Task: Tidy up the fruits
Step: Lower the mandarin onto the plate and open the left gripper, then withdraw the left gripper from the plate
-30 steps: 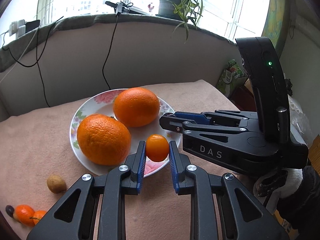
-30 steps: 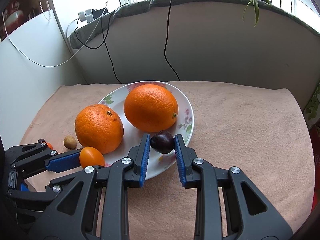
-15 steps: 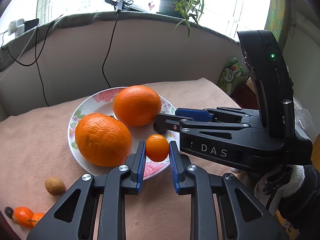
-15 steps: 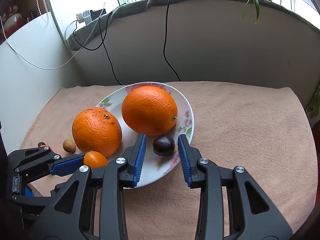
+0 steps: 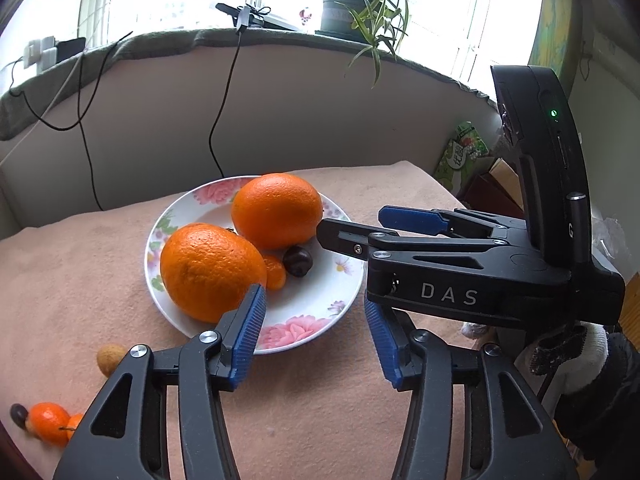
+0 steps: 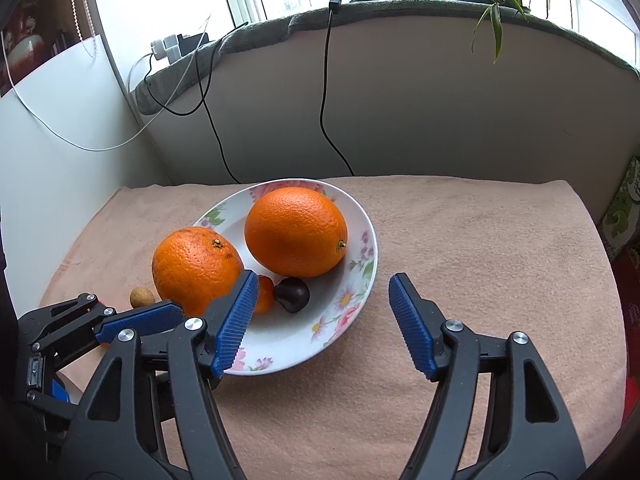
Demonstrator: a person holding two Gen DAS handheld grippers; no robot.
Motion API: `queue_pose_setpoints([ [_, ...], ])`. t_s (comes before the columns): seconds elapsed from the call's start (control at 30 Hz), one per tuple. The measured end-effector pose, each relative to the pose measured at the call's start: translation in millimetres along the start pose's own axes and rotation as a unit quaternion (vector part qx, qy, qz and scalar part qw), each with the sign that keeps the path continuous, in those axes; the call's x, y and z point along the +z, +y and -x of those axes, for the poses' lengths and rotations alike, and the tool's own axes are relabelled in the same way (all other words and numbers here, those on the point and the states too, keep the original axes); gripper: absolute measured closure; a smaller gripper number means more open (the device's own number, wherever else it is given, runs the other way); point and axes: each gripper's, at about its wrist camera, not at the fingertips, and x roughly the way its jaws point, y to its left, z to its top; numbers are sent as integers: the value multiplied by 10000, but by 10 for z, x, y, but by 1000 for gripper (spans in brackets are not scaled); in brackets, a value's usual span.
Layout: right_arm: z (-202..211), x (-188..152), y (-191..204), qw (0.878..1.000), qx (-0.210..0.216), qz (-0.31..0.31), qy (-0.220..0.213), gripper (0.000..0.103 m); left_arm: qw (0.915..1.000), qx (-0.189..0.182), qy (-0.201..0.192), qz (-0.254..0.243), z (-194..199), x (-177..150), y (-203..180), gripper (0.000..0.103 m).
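Nearest: left gripper (image 5: 316, 338) and right gripper (image 6: 324, 320), blue-padded fingers just spread apart, nothing between. Beyond, on white floral plate (image 6: 304, 340): small orange kumquat (image 5: 274, 272) touching dark round cherry (image 5: 298, 261), then two large oranges (image 5: 277, 210). All on pink cloth-covered tabletop (image 6: 480, 240)

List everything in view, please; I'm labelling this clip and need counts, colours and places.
Oranges: 2, orange, on the plate, side by side.
Kumquat: 1, orange, on the plate beside the nearer orange.
Dark fruit: 1, dark brown, on the plate.
Plate: 1, white with flowers, on the cloth.
Cloth: 1, pinkish, covers the table.
Small tan fruit: 1, on the cloth left of the plate.
Small orange fruits: 2, near-left corner.
Potted plant: 1, green, windowsill.
Left hand-held gripper: black and blue, open, empty.
Right hand-held gripper: same, open, empty.
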Motion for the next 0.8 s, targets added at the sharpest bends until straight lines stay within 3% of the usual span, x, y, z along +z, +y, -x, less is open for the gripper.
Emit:
queue_pose_setpoints([
  [0.1,48,-1,-11,10000,2,-75,-65,20,9999,18,-59,112,58,-6,23,31],
  [0.27,103,-9,-14,9998,16,-186,-102,18,9999,116,-60,77,111,-32,23,27],
  [0.8,295,-76,122,9982,77,-419,-413,18,9991,225,-230,265,399,-155,226,27],
])
